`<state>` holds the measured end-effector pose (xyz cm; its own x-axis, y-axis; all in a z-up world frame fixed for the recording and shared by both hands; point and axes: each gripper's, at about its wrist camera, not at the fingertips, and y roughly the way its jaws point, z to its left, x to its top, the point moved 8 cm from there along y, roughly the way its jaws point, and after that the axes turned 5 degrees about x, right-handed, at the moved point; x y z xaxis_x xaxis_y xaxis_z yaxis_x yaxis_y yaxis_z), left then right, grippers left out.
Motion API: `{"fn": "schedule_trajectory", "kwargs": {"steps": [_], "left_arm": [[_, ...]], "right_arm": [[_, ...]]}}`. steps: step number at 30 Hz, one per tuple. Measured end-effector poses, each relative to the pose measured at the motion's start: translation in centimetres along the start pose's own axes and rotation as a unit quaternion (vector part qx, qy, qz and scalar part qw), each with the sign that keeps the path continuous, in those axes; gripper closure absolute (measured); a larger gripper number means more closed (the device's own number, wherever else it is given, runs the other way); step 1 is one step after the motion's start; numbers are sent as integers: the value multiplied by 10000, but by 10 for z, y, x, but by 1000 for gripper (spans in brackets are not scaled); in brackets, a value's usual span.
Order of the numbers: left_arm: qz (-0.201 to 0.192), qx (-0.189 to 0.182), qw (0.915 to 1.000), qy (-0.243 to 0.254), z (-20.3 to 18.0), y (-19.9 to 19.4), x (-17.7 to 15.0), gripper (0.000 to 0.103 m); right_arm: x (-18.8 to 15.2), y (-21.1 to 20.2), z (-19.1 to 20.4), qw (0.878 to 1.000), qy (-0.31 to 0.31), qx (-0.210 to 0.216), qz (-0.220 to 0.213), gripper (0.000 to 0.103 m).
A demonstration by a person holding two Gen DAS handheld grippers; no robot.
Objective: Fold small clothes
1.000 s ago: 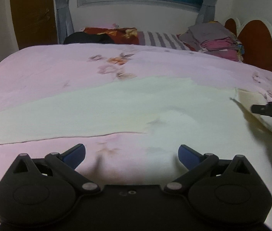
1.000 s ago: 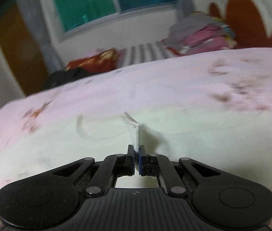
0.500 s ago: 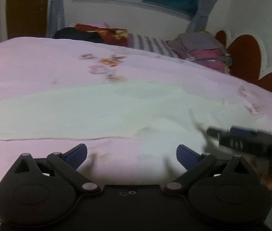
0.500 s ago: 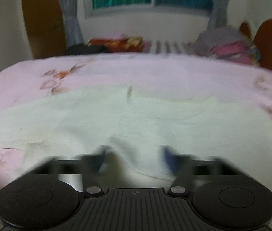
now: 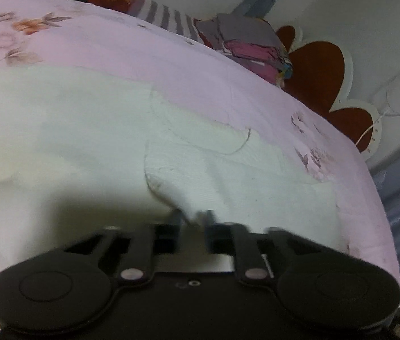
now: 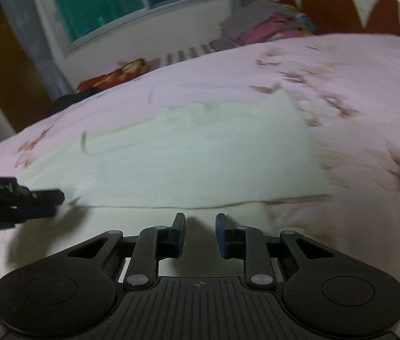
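White garment [image 5: 92,130] lying flat on pink bedsheet [image 5: 120,45], long axis running across both claws. L gripper [image 5: 192,215] closing, pinching raised fold at near edge. R gripper [image 6: 200,223] part open, closing, nothing between; hem edge lying just ahead.

Each hand-held gripper is matte black plastic. The left hand-held gripper [image 5: 192,216] has two round housings, silver pivot screws on its link arms and a smooth base with small holes. The right hand-held gripper [image 6: 200,228] has blue pads [image 6: 182,223], the same silver screws, and a ribbed base with a small round mark.
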<state>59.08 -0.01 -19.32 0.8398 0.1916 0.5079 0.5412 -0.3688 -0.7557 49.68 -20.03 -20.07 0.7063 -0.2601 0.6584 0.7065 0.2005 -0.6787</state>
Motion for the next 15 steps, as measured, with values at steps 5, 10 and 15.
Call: {"fn": "schedule_trajectory", "kwargs": {"steps": [5,10,15], "left_arm": [[-619,82,9980,121,1,-28,24,101],[-856,463,9952,123,40,-61,33,101],[-870,629,9942,-14,61,-72,29,101]], "right_arm": [[8,3,-13,9996,284,43,-37,79],[12,3,-16,9995,302,85,-26,79],[11,1,-24,9994,333,51,-77,79]]}}
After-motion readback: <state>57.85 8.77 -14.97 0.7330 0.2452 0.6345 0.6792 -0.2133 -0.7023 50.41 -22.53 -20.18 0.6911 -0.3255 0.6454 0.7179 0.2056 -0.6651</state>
